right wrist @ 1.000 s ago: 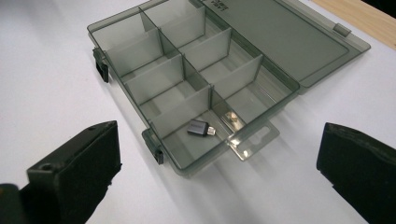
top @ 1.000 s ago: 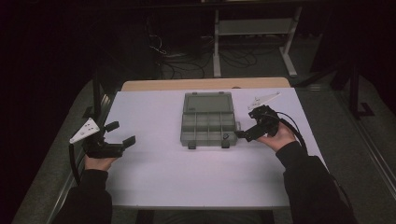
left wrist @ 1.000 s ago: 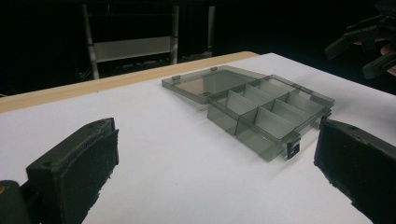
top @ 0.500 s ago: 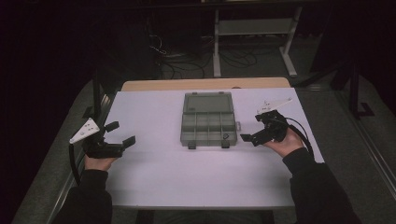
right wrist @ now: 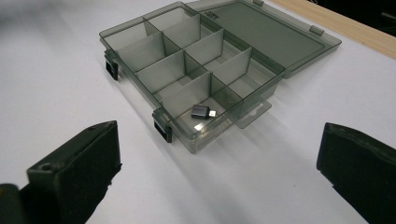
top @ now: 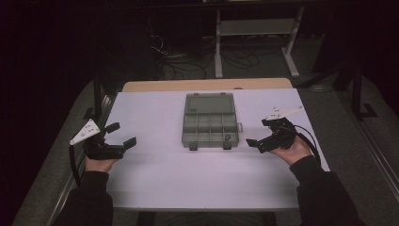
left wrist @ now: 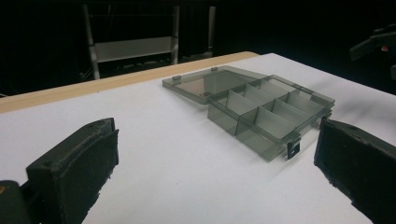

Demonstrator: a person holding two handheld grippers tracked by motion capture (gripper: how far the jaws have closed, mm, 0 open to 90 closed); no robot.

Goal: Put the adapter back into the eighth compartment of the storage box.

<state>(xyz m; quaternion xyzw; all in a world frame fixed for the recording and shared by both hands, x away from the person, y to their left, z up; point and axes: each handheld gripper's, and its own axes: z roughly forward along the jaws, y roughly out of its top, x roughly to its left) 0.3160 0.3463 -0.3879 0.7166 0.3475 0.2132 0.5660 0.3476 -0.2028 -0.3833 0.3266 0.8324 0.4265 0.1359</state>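
Note:
A smoky transparent organizer box point(top: 209, 128) lies in the middle of the white table point(top: 188, 183), its lid point(top: 209, 103) folded flat behind it. A small black adapter with a metal plug point(right wrist: 201, 112) rests in the front right compartment, also visible as a dark speck, the adapter point(top: 227, 138). My right gripper point(top: 258, 133) hovers open just right of the box's front corner, nothing between its jaws; the box point(right wrist: 187, 70) is ahead of it point(right wrist: 217, 172). My left gripper point(top: 121, 133) is open and empty, well left of the box point(left wrist: 268, 116).
A wooden strip point(top: 202, 84) runs along the table's far edge. Beyond it are cables and a metal stand point(top: 254, 28) on a dark floor. Black latches point(right wrist: 163, 130) stick out from the box's front wall. The other hand's gripper point(left wrist: 373, 44) appears far off.
My right gripper has drawn back from the box's front right corner, moving right and toward the person. The left gripper has stayed still.

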